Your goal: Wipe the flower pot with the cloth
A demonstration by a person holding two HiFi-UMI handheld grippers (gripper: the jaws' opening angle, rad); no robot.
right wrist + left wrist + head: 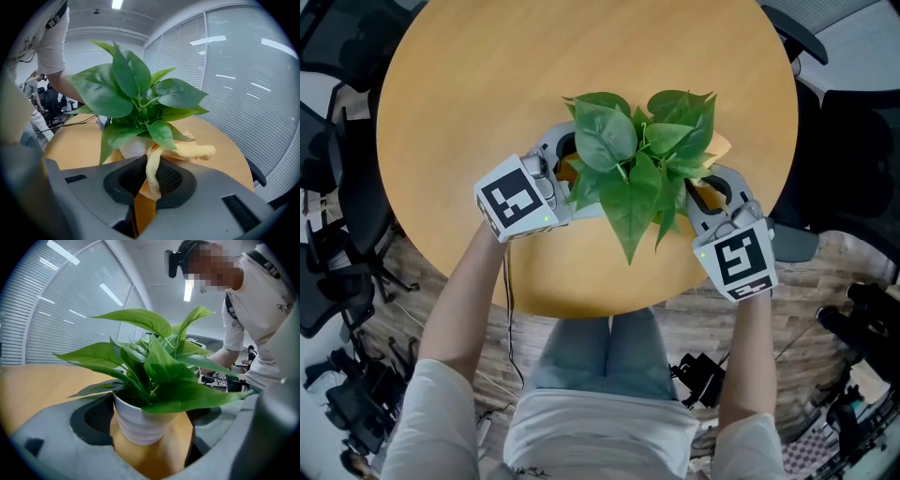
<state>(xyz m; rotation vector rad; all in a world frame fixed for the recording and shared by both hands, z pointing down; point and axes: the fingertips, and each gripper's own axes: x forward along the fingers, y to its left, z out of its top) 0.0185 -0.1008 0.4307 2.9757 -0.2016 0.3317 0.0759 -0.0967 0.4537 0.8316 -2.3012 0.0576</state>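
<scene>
Got the left gripper [567, 173] spread wide around the white flower pot [140, 423], toward the table's [487, 75] near edge. Got the right gripper [711, 192] clamped on the yellow cloth [154, 173], just right of the pot.

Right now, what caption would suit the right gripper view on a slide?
Right tool pinching a yellow cloth beside a white pot holding a leafy plant, on a wooden table.

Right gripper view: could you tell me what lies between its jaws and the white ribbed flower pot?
A yellow terry cloth, pinched by the right gripper, stretches toward the white pot; the right gripper view shows it.
</scene>
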